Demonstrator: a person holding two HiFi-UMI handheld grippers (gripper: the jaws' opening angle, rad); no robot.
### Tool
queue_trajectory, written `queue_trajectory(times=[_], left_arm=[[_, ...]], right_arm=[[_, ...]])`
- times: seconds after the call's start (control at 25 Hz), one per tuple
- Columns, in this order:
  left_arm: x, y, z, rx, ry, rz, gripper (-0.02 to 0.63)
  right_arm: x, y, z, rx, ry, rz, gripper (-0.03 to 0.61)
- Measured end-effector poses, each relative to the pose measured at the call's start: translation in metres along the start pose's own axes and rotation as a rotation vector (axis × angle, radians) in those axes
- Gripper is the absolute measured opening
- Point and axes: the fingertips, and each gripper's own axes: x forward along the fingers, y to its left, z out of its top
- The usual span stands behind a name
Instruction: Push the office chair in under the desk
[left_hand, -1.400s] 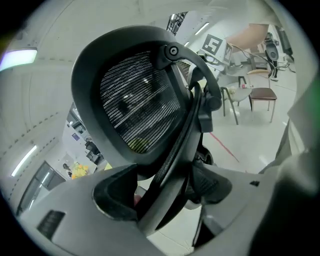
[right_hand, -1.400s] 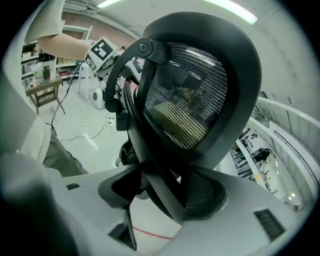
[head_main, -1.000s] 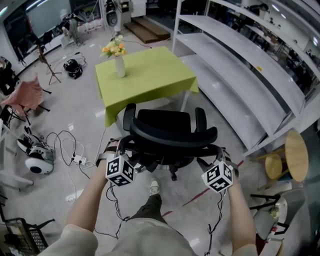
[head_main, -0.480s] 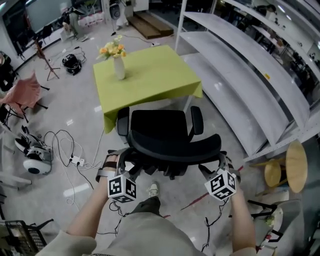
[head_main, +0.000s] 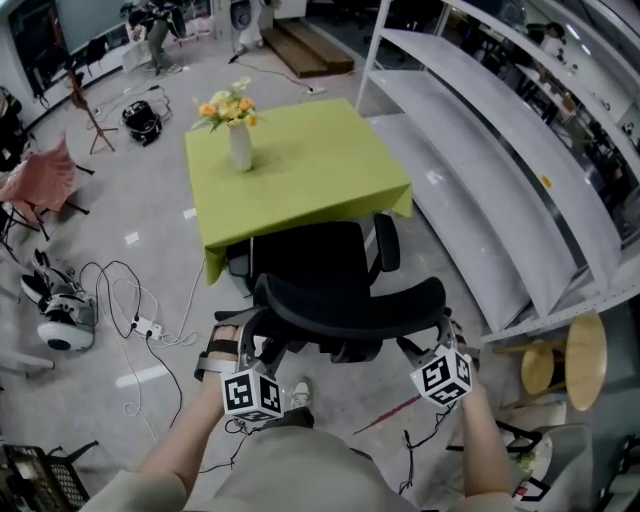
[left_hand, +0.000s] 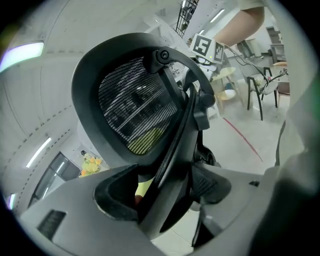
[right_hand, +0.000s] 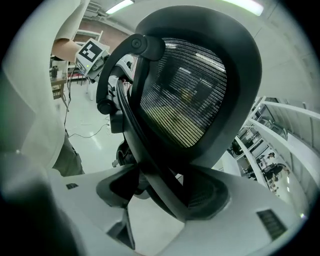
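Note:
A black office chair (head_main: 345, 300) with a mesh back stands against the desk (head_main: 300, 160), which wears a green cloth; the front of the seat is under the cloth's edge. My left gripper (head_main: 256, 338) is at the left side of the backrest and my right gripper (head_main: 428, 338) at the right side. In the left gripper view the chair's back frame (left_hand: 175, 145) runs between the open jaws of the left gripper (left_hand: 165, 187), with a gap beside it. The right gripper (right_hand: 160, 192) straddles the back frame (right_hand: 150, 165) likewise; its jaws have just been opening.
A white vase of flowers (head_main: 240, 145) stands on the desk's far left. White shelving (head_main: 500, 170) runs along the right. Cables (head_main: 140, 320) and a white round device (head_main: 60, 325) lie on the floor at left. Round wooden stools (head_main: 585, 345) stand at right. My shoe (head_main: 297, 395) is behind the chair.
The chair has rolled forward to the desk, and its seat front has gone under the cloth. Both grippers have followed it forward at the backrest.

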Motion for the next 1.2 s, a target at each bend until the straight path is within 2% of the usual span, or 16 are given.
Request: queue_trajectory(times=[0.44,0.84,1.2], left_arm=[[0.053,0.044,0.007,-0.013,0.034,0.055,0.321],[0.102,0.087,0.011,-0.032,0.075,0.104,0.321],[0.154,0.13,0.014,-0.086,0.133,0.133,0.324]], right_arm=[[0.051,-0.068,0.011,-0.051,-0.064,-0.041,0.299],[0.1,-0.131,0.024,-0.097,-0.11,-0.018,0.301],[0.154,-0.195,0.039,-0.154,-0.149,0.015,0.304]])
